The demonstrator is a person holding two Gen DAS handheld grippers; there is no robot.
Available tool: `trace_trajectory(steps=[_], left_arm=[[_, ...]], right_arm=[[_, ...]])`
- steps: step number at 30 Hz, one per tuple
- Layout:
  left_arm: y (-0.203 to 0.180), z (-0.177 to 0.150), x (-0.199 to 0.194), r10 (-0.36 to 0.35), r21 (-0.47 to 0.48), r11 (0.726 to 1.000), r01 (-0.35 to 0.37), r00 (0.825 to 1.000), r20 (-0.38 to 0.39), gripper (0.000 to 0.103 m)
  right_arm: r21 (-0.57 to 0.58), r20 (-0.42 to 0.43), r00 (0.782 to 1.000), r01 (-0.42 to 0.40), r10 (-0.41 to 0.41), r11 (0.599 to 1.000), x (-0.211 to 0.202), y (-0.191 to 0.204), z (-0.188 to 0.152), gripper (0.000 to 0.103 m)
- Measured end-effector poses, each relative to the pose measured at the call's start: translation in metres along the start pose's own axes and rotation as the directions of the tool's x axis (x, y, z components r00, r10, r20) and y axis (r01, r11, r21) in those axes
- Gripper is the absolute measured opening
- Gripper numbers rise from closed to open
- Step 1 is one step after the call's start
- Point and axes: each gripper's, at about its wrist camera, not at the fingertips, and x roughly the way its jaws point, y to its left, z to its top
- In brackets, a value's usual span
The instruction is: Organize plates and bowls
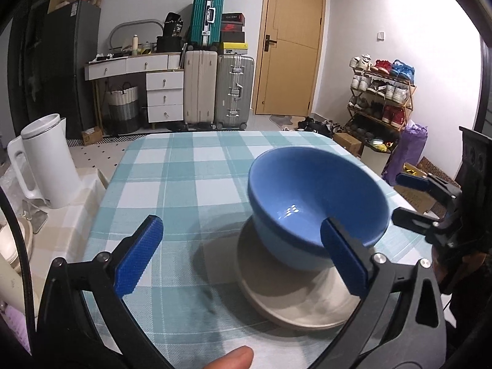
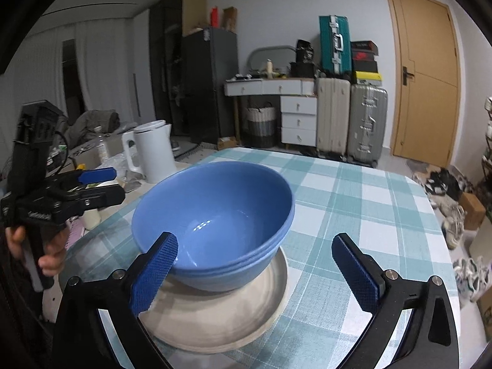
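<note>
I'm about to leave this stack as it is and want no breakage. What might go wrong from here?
The blue bowls sit nested on the beige plate and look tilted and off-centre, so a nudge might slide or tip them. The left gripper and right gripper, both open, have a finger close to the bowls' rim; a careless move could clip it. The white kettle stands beside the table and could be knocked.
</note>
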Motion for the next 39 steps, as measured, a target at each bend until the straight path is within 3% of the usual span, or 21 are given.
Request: trace_trajectory(steps=[13, 23, 35, 39], left_arm=[[-0.001, -0.034, -0.003, -0.049, 0.039, 0.998, 0.049, 0.999, 0.015, 0.102], [0.0, -0.051, 0.008, -0.082, 0.034, 0.996, 0.08, 0.995, 0.052, 0.102], [0.003, -0.059, 0.011, -0.117, 0.023, 0.993, 0.116, 0.99, 0.072, 0.102], [-0.004, -0.06, 0.013, -0.117, 0.062, 0.992, 0.112, 0.99, 0.077, 0.102]], right_arm=[[-0.036, 0.036, 0.996, -0.077, 0.078, 0.996, -0.006, 0.0, -0.034, 0.102], [-0.059, 0.035, 0.996, -0.086, 0.088, 0.995, -0.006, 0.004, -0.053, 0.102], [-0.033, 0.078, 0.992, -0.101, 0.103, 0.994, -0.017, 0.0, -0.053, 0.102], [-0.015, 0.086, 0.991, -0.106, 0.107, 0.994, -0.018, -0.004, -0.054, 0.102]])
